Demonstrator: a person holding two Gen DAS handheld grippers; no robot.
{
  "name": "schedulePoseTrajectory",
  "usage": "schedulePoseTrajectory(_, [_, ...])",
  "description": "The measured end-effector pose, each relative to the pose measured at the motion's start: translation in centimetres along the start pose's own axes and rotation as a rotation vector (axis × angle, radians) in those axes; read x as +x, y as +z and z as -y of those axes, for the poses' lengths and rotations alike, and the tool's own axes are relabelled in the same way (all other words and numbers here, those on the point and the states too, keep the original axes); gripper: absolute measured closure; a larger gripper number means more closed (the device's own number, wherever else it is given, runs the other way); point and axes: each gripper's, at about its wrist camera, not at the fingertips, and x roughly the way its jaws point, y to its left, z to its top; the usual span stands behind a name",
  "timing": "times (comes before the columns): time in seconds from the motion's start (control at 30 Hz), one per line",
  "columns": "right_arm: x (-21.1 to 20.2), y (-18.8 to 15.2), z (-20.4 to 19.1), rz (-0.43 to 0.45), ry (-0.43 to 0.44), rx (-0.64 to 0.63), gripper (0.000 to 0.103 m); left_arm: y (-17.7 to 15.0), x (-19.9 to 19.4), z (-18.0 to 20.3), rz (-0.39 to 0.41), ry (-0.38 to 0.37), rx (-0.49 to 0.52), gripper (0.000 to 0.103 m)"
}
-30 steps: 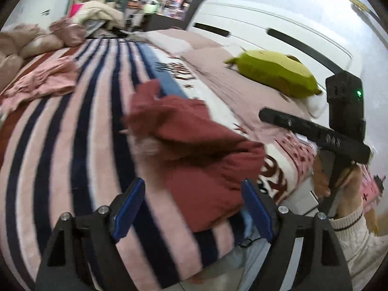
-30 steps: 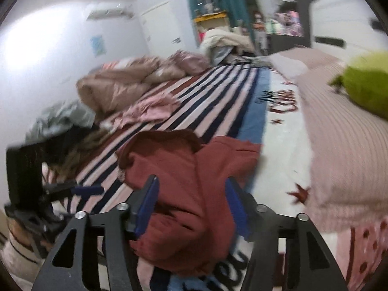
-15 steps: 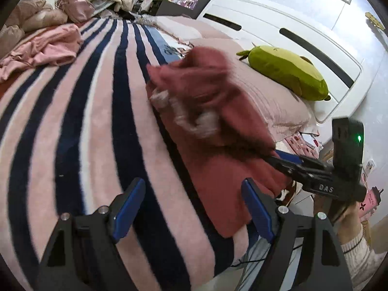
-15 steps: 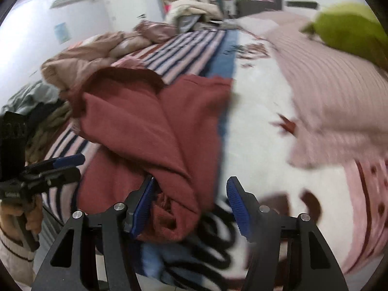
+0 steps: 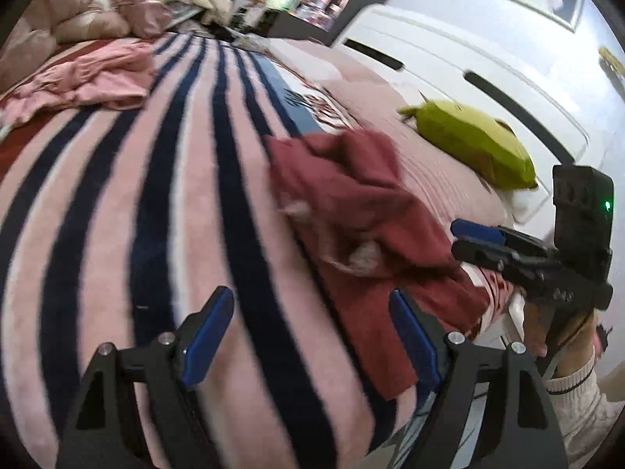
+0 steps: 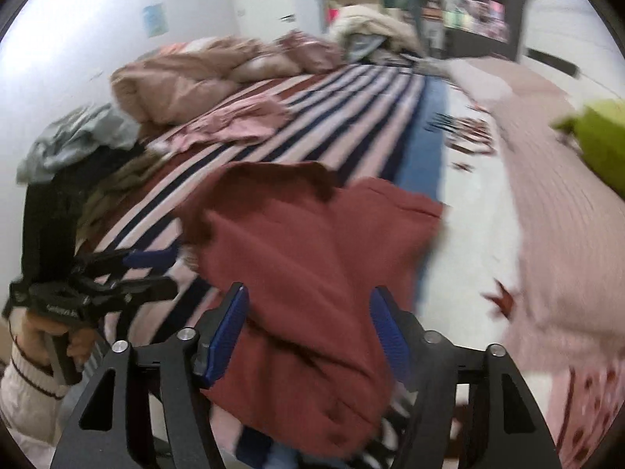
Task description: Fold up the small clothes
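Note:
A crumpled dark red garment [image 5: 363,203] lies on the striped blanket [image 5: 156,215] near the bed's front edge. My left gripper [image 5: 308,297] is open over bare stripes, with the garment just right of its right finger and nothing between its pads. In the right wrist view the garment [image 6: 304,234] spreads between and beyond my right gripper [image 6: 308,291], whose jaws are opening; its pads do not press the cloth. From the left wrist view the right gripper [image 5: 465,240] sits at the garment's right edge. The left gripper [image 6: 148,269] shows at the left of the right wrist view.
A pink garment [image 5: 90,78] lies further back on the blanket. A bunched beige duvet [image 6: 175,82] and grey clothes [image 6: 78,136] lie along the far side. A green plush pillow [image 5: 468,148] rests by the white headboard [image 5: 488,62]. The person's sleeve [image 5: 578,402] is at the bed's edge.
Half a second ago the red garment was raised and stretched by the right gripper; now it has sunk back onto the bed. The right jaws stand wider. The left gripper shifted lower over the stripes.

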Motion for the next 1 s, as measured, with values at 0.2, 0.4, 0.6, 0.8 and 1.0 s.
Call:
schedulePoseTrajectory(0.2, [4.8, 1.3, -5.7, -0.065, -0.063, -0.236, 0.037, 0.2, -2.2, -3.1, 0.044, 0.030, -0.056, 0.024])
schedulePoseTrajectory(0.4, [7.2, 1.7, -6.6, -0.094, -0.201, -0.311, 0.060, -0.2, -2.7, -4.9, 0.045, 0.037, -0.089, 0.024])
schedulePoseTrajectory(0.6, [4.6, 3.8, 0.0, 0.000, -0.108, -0.003, 0.086, 0.1, -1.8, -3.7, 0.029, 0.016, -0.071, 0.024])
schedulePoseTrajectory(0.8, [4.6, 3.8, 9.3, 0.009, -0.052, 0.295, 0.082, 0.7, 0.1, -1.1, -0.004, -0.015, -0.023, 0.024])
schedulePoseTrajectory(1.0, [5.3, 1.3, 14.9, -0.037, -0.102, 0.432, 0.073, 0.9, 1.8, 1.7, -0.048, -0.097, 0.018, 0.024])
